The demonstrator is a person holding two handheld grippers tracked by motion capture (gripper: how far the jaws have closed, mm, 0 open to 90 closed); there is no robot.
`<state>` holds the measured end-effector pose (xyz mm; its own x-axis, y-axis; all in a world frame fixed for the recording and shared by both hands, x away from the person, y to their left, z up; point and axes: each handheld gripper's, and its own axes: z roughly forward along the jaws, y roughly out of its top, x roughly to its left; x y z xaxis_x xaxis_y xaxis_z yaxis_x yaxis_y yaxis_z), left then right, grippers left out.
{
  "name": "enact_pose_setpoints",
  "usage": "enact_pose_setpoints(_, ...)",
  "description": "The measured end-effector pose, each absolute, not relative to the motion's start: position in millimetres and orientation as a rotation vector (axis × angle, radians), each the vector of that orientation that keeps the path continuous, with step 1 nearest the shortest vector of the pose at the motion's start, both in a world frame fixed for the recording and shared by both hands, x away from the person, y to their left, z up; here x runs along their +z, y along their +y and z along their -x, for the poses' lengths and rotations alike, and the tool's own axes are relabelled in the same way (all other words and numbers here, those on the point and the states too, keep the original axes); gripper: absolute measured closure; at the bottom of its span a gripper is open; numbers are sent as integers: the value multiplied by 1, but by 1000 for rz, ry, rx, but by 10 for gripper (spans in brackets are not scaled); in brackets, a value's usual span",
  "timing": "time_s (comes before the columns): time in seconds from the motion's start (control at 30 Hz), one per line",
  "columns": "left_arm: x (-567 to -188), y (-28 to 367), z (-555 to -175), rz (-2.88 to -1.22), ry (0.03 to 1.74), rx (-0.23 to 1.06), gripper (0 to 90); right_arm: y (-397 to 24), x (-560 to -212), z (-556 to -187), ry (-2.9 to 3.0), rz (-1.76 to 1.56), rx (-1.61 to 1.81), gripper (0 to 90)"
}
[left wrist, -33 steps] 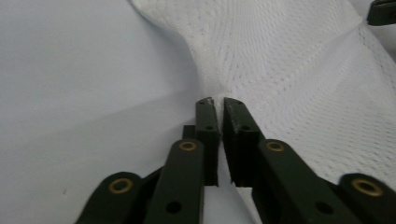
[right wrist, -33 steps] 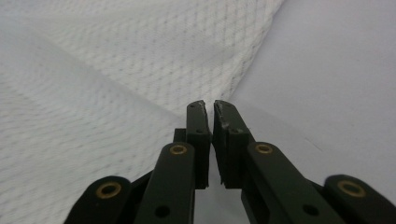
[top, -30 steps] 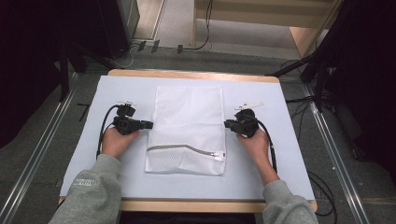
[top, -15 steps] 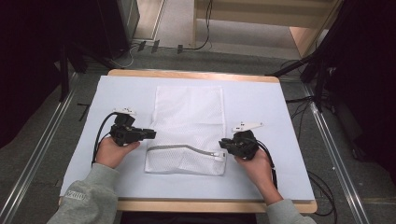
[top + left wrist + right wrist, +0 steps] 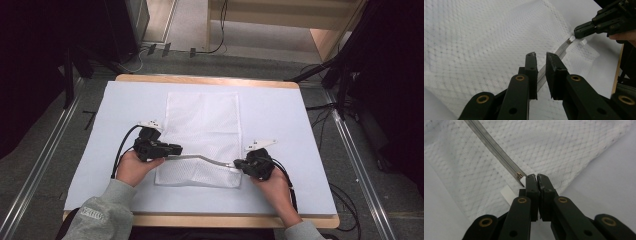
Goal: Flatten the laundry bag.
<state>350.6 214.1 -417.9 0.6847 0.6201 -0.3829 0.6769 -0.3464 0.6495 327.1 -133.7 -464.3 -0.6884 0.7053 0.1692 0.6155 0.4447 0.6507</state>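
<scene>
A white mesh bag point(image 5: 202, 120) lies flat on the pale mat, its grey zipper band point(image 5: 200, 157) crossing near the front end with a kink in the middle. My left gripper point(image 5: 175, 149) is at the zipper's left end. Its jaws point(image 5: 541, 56) have just been closing and stand narrowly apart, with the zipper band point(image 5: 560, 51) running between them. My right gripper point(image 5: 239, 164) is at the zipper's right end, shut point(image 5: 536, 177) on the white pull tab point(image 5: 522, 180) beside the slider. That gripper point(image 5: 577, 33) also appears far off in the left gripper view, pinching the tab.
The pale mat point(image 5: 300, 125) covers a wooden table point(image 5: 210, 80). A small white label point(image 5: 507, 193) sticks out of the bag beside the pull. Cables trail from both grippers. Metal rails run along the floor on both sides, and a dark stand is at the right.
Both hands have come toward the table's near edge, from the bag's sides to the zipper's two ends. The right jaws closed at the pull. The zipper band now has a kink.
</scene>
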Motion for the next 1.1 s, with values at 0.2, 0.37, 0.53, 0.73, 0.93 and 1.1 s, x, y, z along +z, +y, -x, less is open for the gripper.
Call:
enact_pose_setpoints(0.2,-422,201,-353,-2083,965,-103,795,-137,-468,-328,2568,-1163,1072,900)
enact_pose_setpoints(0.37,-434,194,-356,-2113,959,-125,796,-140,-468,-328,2566,-1156,1063,900)
enact_pose_setpoints(0.53,-447,194,-355,-2170,976,-128,799,-140,-468,-328,2568,-1150,1058,900)
enact_pose_setpoints(0.73,-457,196,-357,-2205,1007,-127,798,-142,-468,-329,2569,-1173,1077,900)
enact_pose_setpoints(0.93,-447,196,-356,-2165,982,-141,791,-142,-468,-329,2573,-1176,1082,900)
enact_pose_setpoints(1.1,-435,194,-356,-2133,948,-144,771,-142,-468,-331,2578,-1184,1083,900)
